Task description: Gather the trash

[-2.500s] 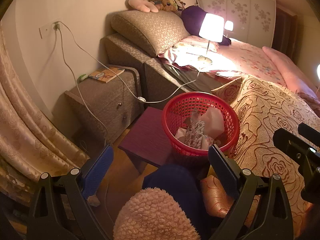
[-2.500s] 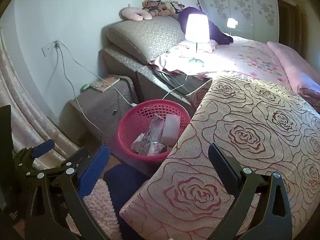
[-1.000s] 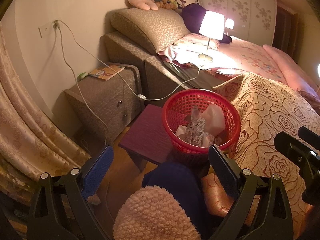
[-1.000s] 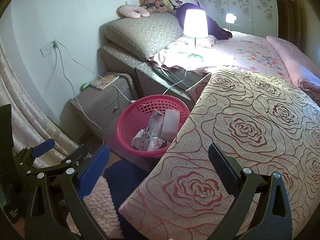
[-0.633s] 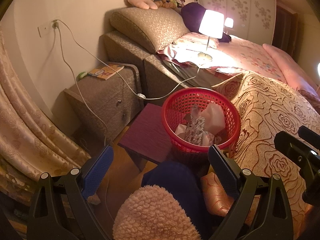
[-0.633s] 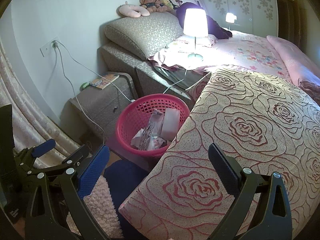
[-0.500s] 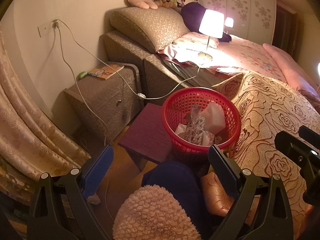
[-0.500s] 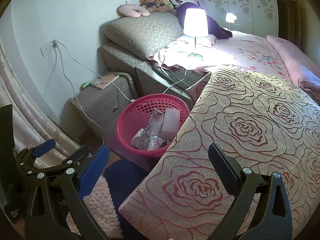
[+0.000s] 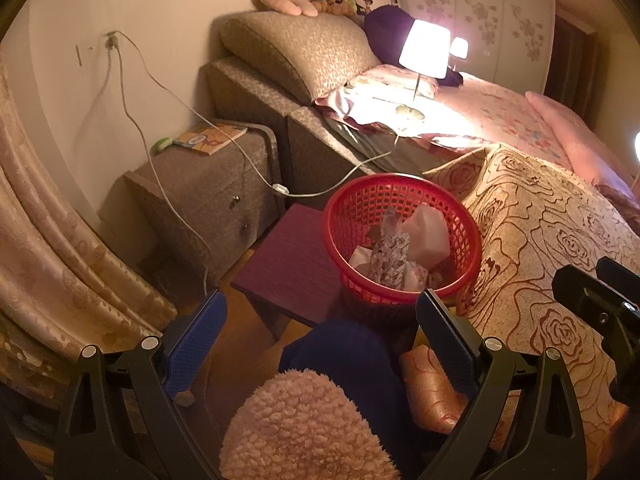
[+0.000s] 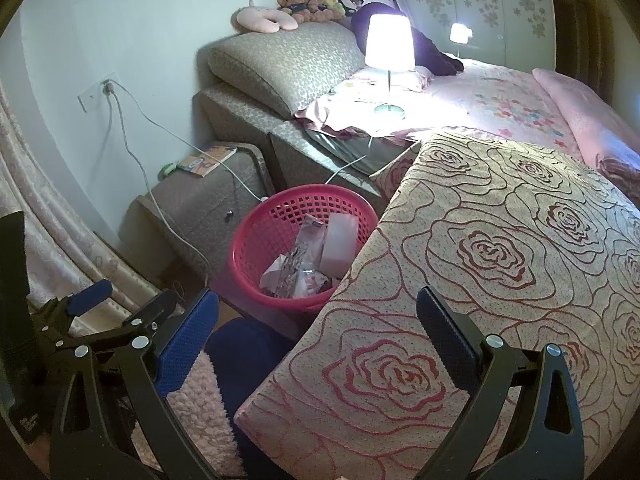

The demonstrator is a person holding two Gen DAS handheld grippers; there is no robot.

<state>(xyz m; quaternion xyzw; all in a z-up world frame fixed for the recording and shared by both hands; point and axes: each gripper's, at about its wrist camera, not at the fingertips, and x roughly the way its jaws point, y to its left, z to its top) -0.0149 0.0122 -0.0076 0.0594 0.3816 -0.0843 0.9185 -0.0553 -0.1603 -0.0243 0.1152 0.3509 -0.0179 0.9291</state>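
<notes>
Left wrist: round red lattice basket (image 9: 404, 216) holds crinkled wrappers (image 9: 390, 252); both hand-held grippers (image 9: 320, 332) (image 10: 318, 330) spread wide, empty.

I see the basket (image 9: 400, 200) open from above; the quilt (image 10: 500, 248) crowds its right rim, a cord (image 9: 320, 193) crosses behind, the nightstand (image 9: 208, 188) stands left.

Both grippers hover side by side short of the red basket (image 9: 402, 240), the left gripper (image 9: 320, 340) beside the right gripper (image 10: 318, 334), each with jaws spread wide and nothing between them.
</notes>
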